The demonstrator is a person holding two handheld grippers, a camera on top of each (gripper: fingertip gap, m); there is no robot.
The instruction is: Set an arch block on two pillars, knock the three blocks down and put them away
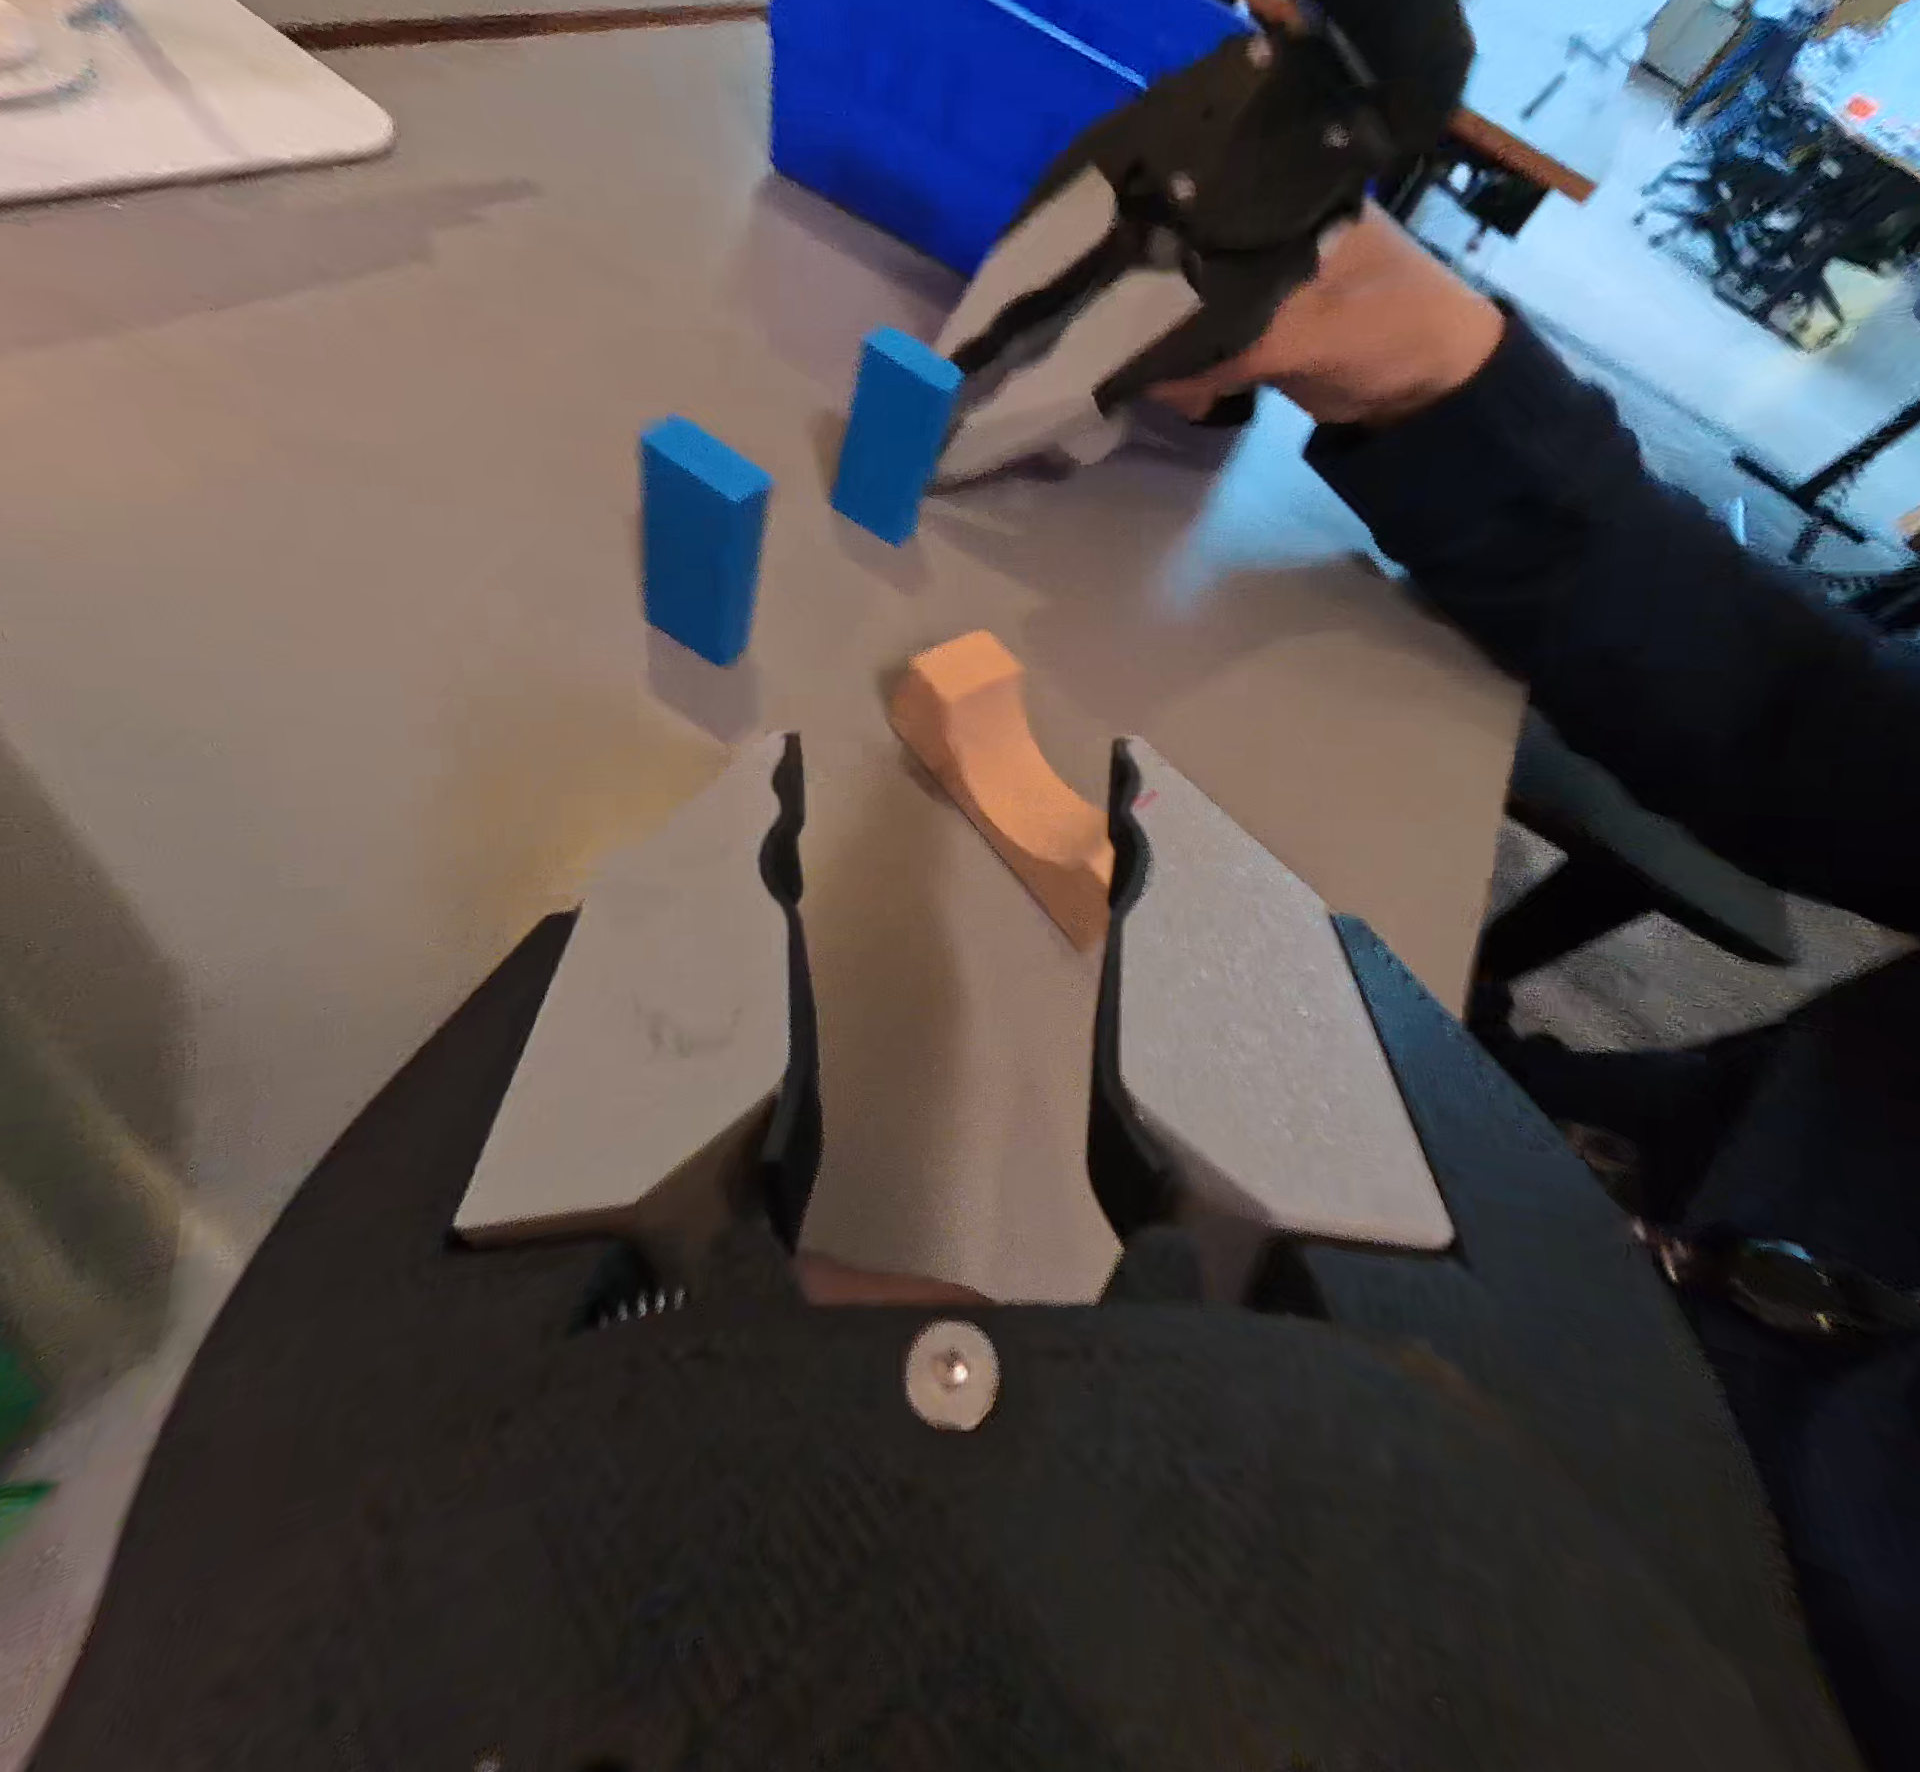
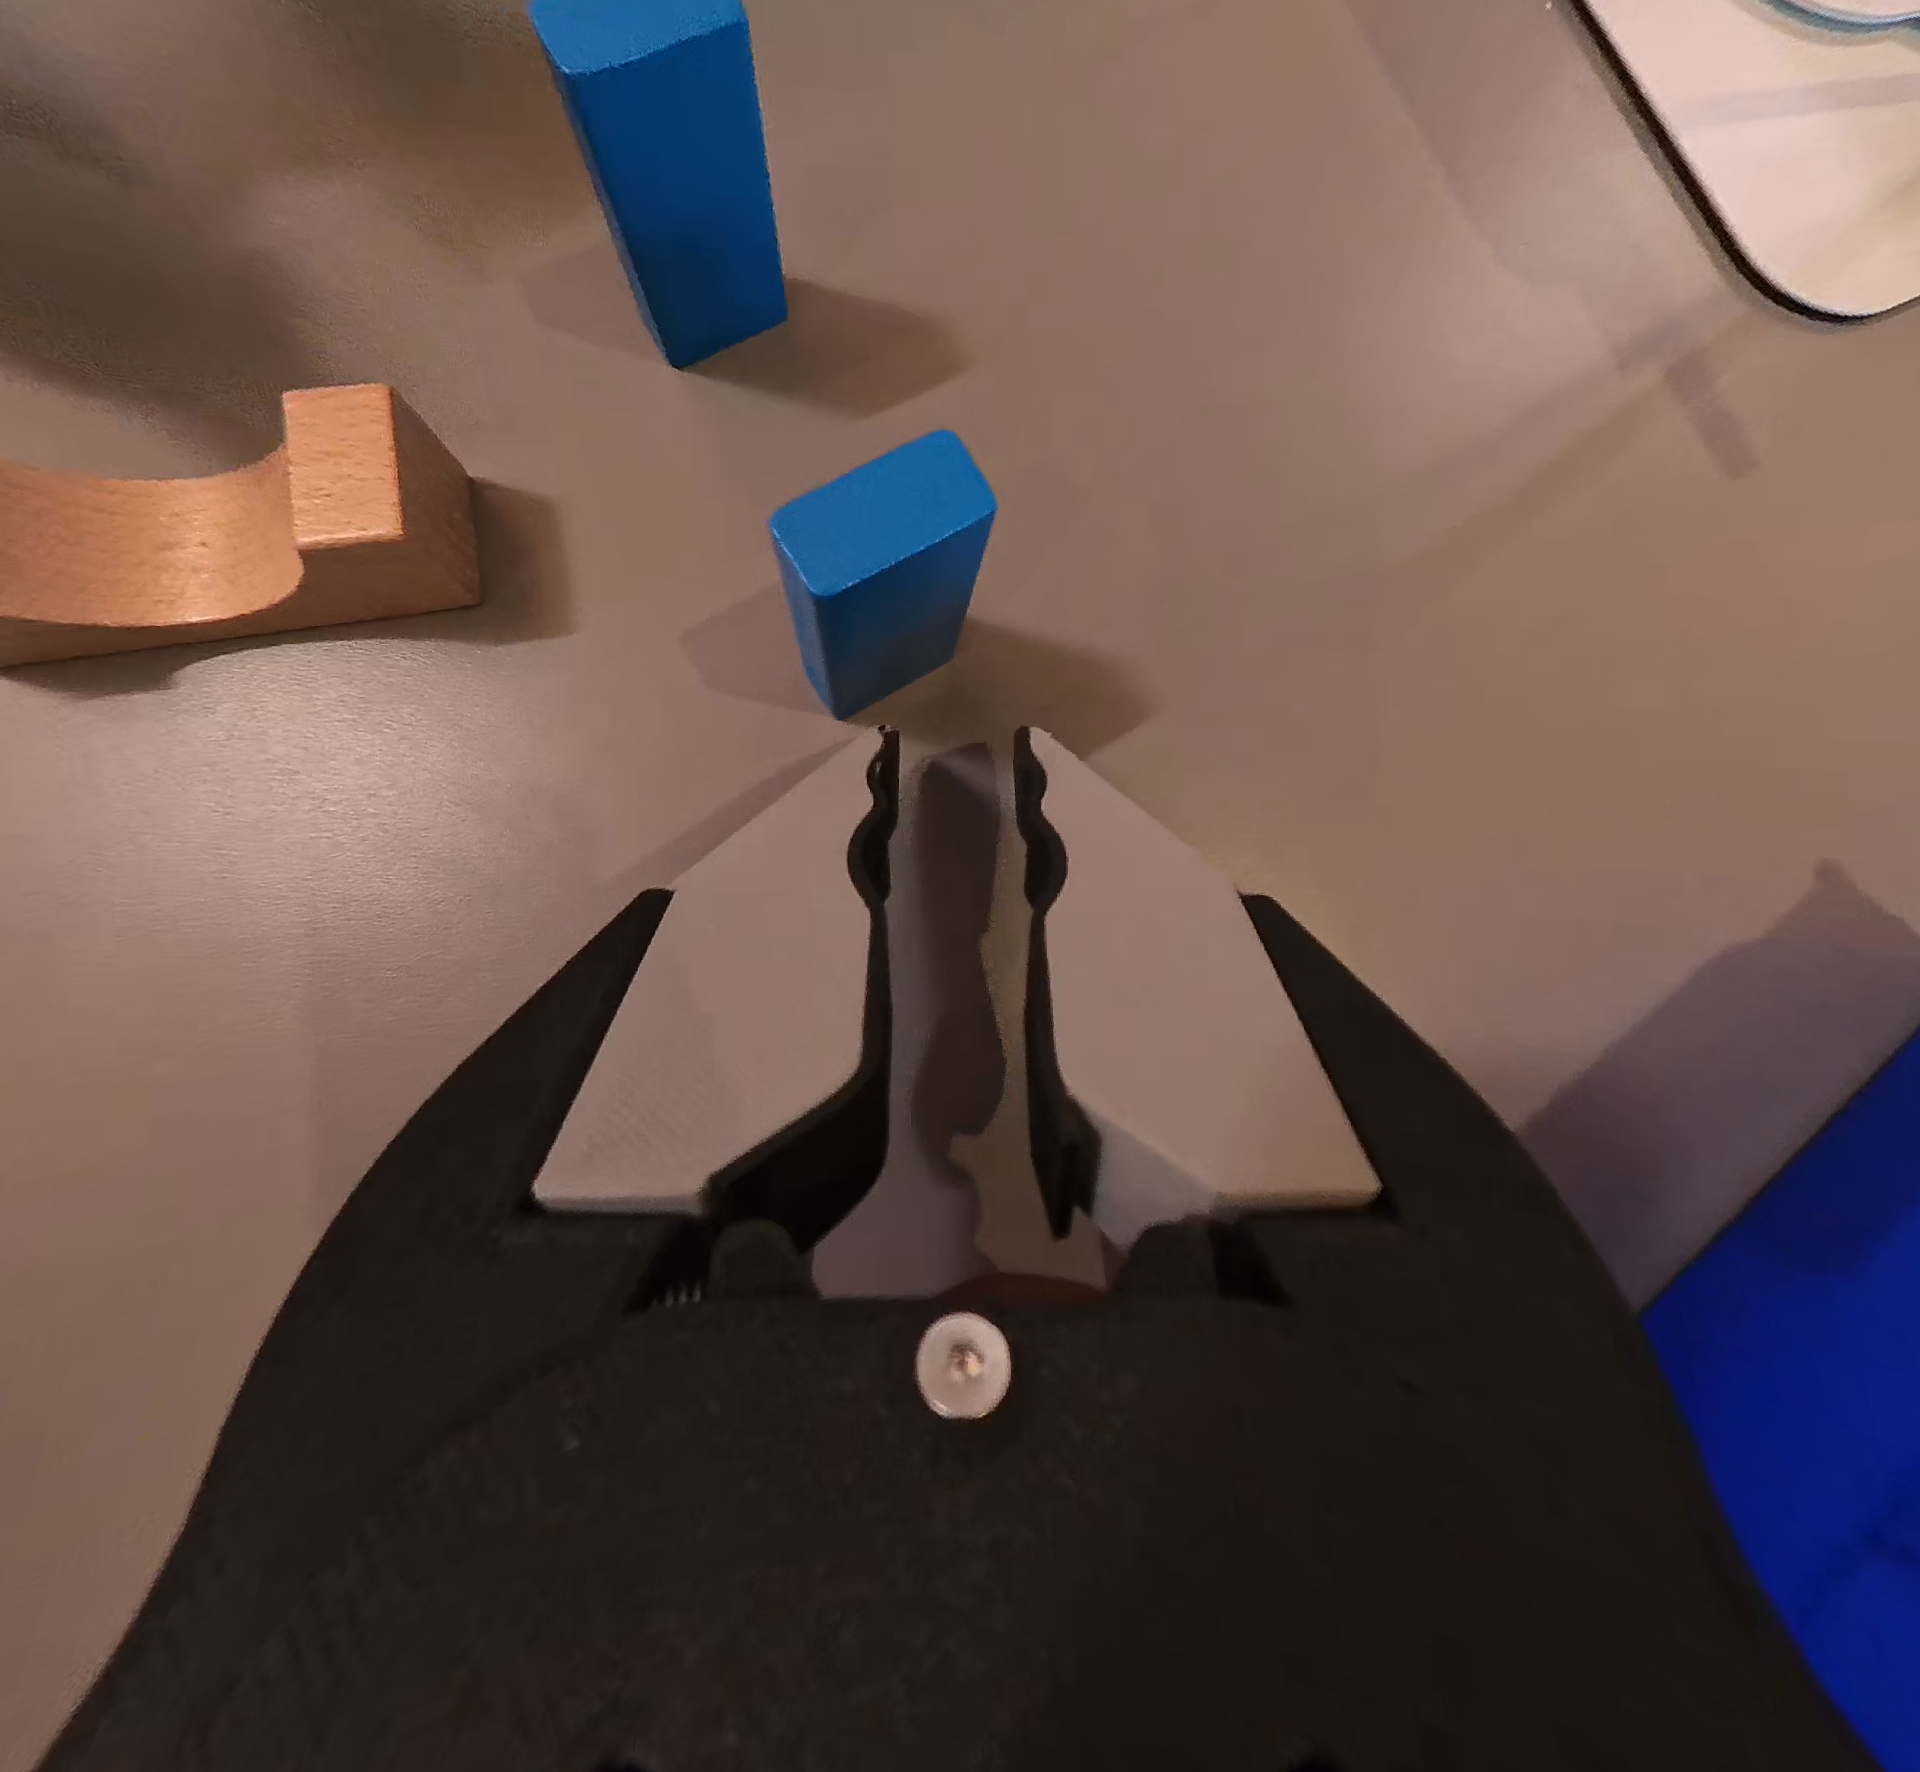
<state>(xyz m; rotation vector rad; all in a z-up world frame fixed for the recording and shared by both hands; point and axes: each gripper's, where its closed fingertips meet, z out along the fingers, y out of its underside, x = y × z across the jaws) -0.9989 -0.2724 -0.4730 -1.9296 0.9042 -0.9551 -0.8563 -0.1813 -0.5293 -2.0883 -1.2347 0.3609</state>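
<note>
On the grey counter [image 1: 312, 434], the left gripper [image 1: 956, 766] hangs wide open and empty over the wooden arch block [image 1: 997, 787], which lies flat. Two blue pillars [image 1: 701, 543] [image 1: 894, 434] stand upright beyond. The right gripper [image 2: 951, 735], slightly open, holds nothing just beside the nearer pillar [image 2: 883, 569], by a blue bin [image 1: 935, 60].

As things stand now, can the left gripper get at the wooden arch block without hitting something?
Probably yes. The left gripper is open with nothing in it, and the arch block lies flat just ahead, toward its right finger. Both blue pillars stand farther off, clear of the path.
</note>
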